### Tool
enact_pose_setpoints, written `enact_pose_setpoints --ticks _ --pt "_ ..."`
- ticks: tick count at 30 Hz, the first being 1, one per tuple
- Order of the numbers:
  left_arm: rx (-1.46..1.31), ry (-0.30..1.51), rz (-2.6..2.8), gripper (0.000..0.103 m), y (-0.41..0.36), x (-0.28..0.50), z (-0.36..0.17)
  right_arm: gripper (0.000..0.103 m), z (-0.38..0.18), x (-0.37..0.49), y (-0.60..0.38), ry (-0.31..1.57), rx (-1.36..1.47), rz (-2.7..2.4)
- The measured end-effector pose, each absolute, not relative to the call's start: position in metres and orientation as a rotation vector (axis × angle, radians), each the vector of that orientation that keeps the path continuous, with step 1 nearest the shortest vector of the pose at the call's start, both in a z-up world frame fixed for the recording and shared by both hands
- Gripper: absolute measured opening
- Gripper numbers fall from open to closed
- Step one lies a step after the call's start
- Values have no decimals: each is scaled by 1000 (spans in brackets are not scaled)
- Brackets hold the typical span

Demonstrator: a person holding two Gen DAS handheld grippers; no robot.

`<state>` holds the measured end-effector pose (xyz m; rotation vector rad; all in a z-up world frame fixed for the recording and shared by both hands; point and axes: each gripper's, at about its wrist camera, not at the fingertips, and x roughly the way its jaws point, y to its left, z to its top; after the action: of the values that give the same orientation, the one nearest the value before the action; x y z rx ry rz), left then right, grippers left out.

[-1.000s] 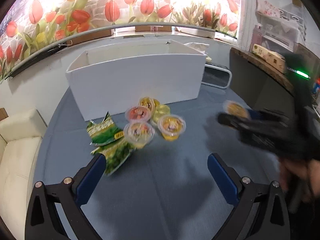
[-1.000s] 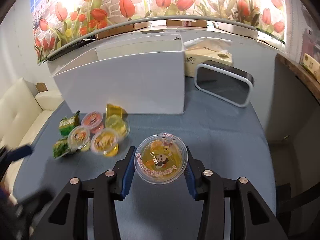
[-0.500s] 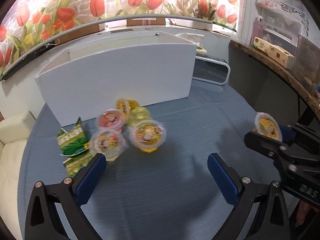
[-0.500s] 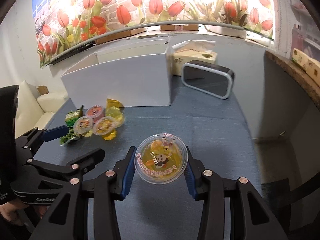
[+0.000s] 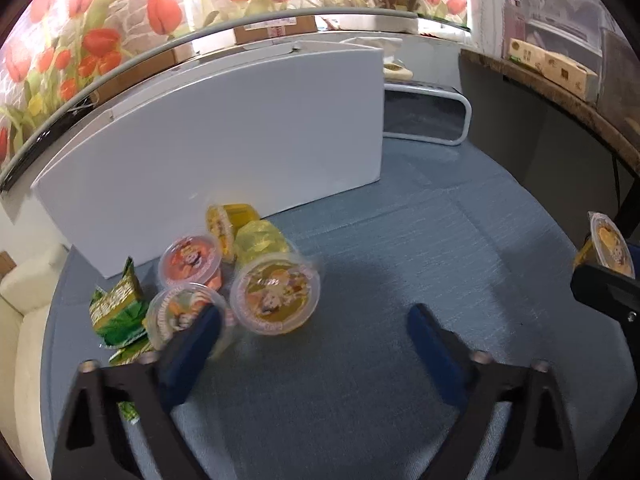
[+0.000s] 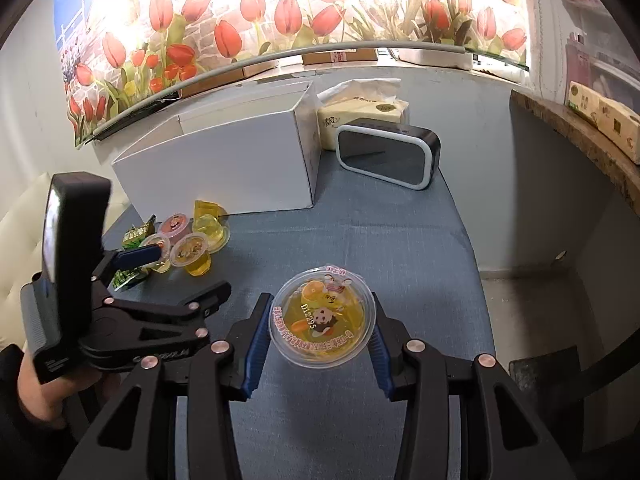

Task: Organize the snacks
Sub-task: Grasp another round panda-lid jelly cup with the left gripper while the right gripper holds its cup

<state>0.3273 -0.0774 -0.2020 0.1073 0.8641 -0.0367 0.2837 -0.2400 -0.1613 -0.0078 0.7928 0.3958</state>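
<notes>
My right gripper (image 6: 318, 344) is shut on a yellow jelly cup (image 6: 322, 317) and holds it above the blue table; the cup also shows at the right edge of the left wrist view (image 5: 610, 245). My left gripper (image 5: 316, 334) is open, low over the table, just in front of a cluster of jelly cups (image 5: 276, 294) and green snack packets (image 5: 116, 314). Its left finger overlaps one cup (image 5: 176, 314). The cluster lies before a white open box (image 5: 224, 136), which also shows in the right wrist view (image 6: 224, 164).
A dark mirror-like stand with a white frame (image 6: 386, 156) and a tissue pack (image 6: 362, 114) stand right of the box. A cream sofa (image 5: 20, 320) lies off the table's left edge. A wooden shelf (image 6: 580, 140) runs along the right.
My left gripper has moved forward and down toward the cluster of jelly cups. My right gripper, still holding the yellow cup, has drawn back and to the right.
</notes>
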Motion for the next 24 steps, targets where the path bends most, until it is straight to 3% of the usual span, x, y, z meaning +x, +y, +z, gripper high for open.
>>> enact_pose_setpoints --ticks 3,10,14,24 --pt "97 894 -27 66 -74 336 -209 48 -161 284 -241 794 -5 398" --pt "66 900 -30 55 -68 340 -213 48 -162 283 -241 798 -4 398" --pt "55 898 -18 33 -64 340 -213 48 -163 282 -241 802 -3 401" --pt "18 885 -23 32 -55 333 -206 48 -164 278 -237 806 -14 408"
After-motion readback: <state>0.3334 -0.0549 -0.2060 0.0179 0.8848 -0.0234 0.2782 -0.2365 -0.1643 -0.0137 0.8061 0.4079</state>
